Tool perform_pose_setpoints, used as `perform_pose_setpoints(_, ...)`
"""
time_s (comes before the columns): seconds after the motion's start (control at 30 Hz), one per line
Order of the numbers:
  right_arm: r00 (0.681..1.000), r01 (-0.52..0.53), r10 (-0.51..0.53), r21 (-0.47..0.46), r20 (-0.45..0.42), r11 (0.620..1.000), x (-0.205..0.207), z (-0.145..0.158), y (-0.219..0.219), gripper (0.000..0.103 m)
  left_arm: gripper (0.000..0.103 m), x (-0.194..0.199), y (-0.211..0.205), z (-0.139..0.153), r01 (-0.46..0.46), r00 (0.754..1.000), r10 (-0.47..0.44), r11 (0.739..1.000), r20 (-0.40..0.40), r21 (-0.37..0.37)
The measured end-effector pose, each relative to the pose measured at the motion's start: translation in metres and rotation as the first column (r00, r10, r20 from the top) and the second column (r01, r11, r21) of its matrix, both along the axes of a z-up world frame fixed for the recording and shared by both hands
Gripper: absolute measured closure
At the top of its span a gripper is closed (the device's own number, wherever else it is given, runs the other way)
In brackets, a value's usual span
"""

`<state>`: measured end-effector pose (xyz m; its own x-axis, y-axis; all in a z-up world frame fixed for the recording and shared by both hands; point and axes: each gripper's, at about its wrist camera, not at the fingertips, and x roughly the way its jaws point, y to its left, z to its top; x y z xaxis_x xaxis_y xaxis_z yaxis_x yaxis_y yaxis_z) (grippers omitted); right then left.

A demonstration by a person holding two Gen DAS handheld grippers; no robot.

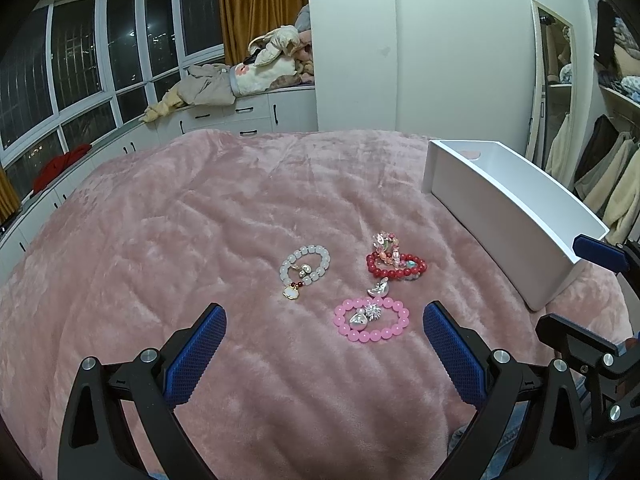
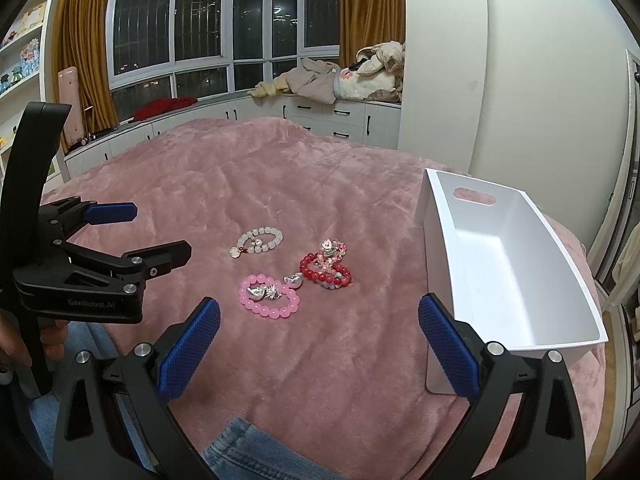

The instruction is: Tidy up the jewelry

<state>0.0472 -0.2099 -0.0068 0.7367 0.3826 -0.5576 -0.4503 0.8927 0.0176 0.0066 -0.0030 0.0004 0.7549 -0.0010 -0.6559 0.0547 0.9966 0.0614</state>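
1. Low in the left wrist frame, my left claw (image 1: 324, 354) stands wide open over the pink blanket (image 1: 200, 240) of the bed, blue pads apart, gripping nothing.
2. My right claw (image 2: 320, 350) fills the bottom of the right wrist frame, equally wide open and empty; a patch of denim (image 2: 248, 452) shows beneath it at the lower edge.
3. Just beyond the left claw's tips, centre right of that frame, lies the pink bead bracelet (image 1: 372, 320), with silver charms (image 1: 366, 314) resting inside its ring.
4. Above it in the frame sits the red bead bracelet (image 1: 396, 266), a cluster of pale pink and clear beads (image 1: 386, 242) touching its far side.
5. To the left of the red one, apart from it, lies the white bead bracelet (image 1: 306, 266), a gold-rimmed pendant (image 1: 291, 293) hanging off its near edge.
6. The white bin (image 2: 508, 264) stands empty on the blanket at the right of both frames, a slot handle cut in its far wall, well apart from the bracelets.
7. At the left edge of the right wrist frame, a hand (image 2: 24, 344) holds my left claw's black handle.
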Motion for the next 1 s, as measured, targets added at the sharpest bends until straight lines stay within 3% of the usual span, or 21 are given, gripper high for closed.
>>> perform_pose_setpoints(1.0, 1.0, 0.003, -0.003, 0.003, 0.002, 1.0, 0.0014, -0.0003, -0.0009, 0.005, 0.003, -0.0012, 0.001, 0.0018, 0.002, 1.0, -0.002, 1.0, -0.001, -0.001)
